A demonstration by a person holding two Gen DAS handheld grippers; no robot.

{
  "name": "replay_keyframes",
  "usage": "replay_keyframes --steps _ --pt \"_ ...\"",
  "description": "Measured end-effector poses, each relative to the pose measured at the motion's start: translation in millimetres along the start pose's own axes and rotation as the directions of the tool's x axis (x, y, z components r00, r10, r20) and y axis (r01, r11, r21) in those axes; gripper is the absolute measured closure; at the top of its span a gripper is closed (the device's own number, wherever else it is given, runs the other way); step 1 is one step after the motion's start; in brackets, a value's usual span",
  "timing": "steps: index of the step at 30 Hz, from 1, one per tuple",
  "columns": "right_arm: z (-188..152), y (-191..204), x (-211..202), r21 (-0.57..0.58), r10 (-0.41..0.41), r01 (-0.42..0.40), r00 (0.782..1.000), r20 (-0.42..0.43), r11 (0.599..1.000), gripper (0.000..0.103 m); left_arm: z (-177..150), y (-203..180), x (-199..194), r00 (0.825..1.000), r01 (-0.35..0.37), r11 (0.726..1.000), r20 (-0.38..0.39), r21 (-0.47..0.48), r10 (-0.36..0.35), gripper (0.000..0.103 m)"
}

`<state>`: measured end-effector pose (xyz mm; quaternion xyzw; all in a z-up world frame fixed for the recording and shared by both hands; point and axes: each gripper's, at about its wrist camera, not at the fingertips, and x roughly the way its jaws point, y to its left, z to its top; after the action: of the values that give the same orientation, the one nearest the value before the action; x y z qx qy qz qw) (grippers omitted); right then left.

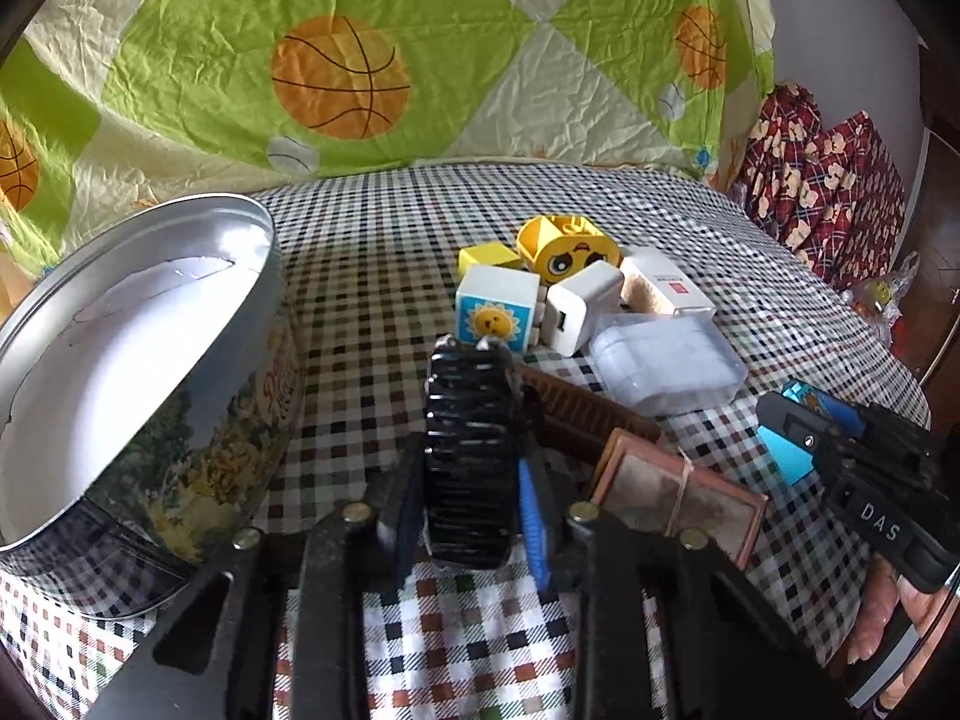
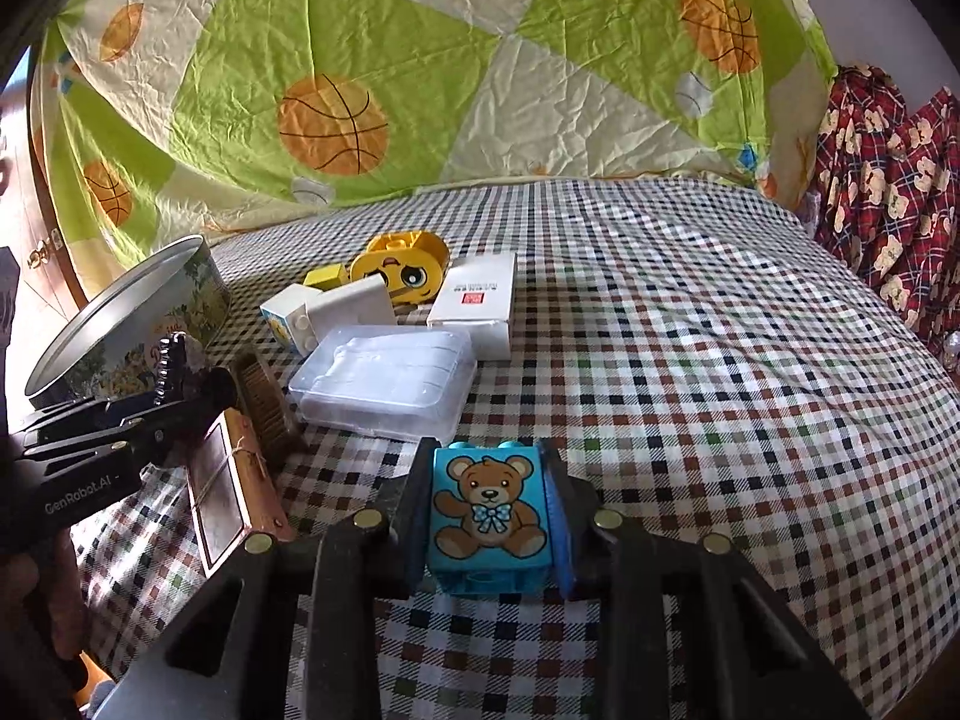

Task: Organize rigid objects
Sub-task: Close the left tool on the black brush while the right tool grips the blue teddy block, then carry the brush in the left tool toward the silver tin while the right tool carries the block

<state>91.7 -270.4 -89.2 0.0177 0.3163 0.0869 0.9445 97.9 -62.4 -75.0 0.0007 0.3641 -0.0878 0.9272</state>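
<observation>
Behind checked tablecloth [image 2: 660,330], apparently quilt [image 2: 420,60].

Bright, even daylight fills both views, strongest at the far left, where the open tin's [image 1: 138,324] pale inside glares almost white. Shadows on the checked cloth [image 2: 690,360] are soft and faint. Fisheye bending curves the edges, corners fall to black, and detail looks slightly soft throughout.
</observation>
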Motion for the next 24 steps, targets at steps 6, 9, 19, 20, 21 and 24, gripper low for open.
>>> replay_keyframes --steps 6,9,19,20,21,24 --pt "-2.2 3.2 -10.3 -0.021 0.005 -0.003 0.997 0.081 1.0 0.07 -1.4 4.0 -9.7 0.998 -0.009 1.0 0.06 -0.006 0.009 0.076" --pt "-3.6 4.7 -14.9 -0.036 0.01 -0.005 0.993 0.117 0.999 0.07 -1.6 4.5 -15.3 0.995 -0.022 1.0 0.096 -0.008 0.022 0.076" --pt "-8.0 5.9 -26.4 -0.056 0.014 -0.003 0.979 0.201 0.998 0.07 -7.4 6.6 -34.6 0.976 -0.05 0.999 0.211 -0.017 0.053 0.076" --pt "-8.1 5.4 -27.6 -0.056 0.016 -0.004 0.977 0.21 0.998 0.07 -7.9 6.8 -36.3 0.974 -0.05 0.999 0.221 -0.017 0.052 0.076" --pt "-8.2 4.8 -28.8 -0.053 0.016 -0.005 0.976 0.218 0.999 0.07 -8.3 7.3 -37.8 0.972 -0.049 0.999 0.23 -0.018 0.052 0.076" --pt "-8.3 5.2 -32.1 -0.059 0.003 0.011 0.973 0.233 0.998 0.07 -9.4 7.5 -41.6 0.965 -0.057 0.998 0.253 -0.022 0.061 0.076"
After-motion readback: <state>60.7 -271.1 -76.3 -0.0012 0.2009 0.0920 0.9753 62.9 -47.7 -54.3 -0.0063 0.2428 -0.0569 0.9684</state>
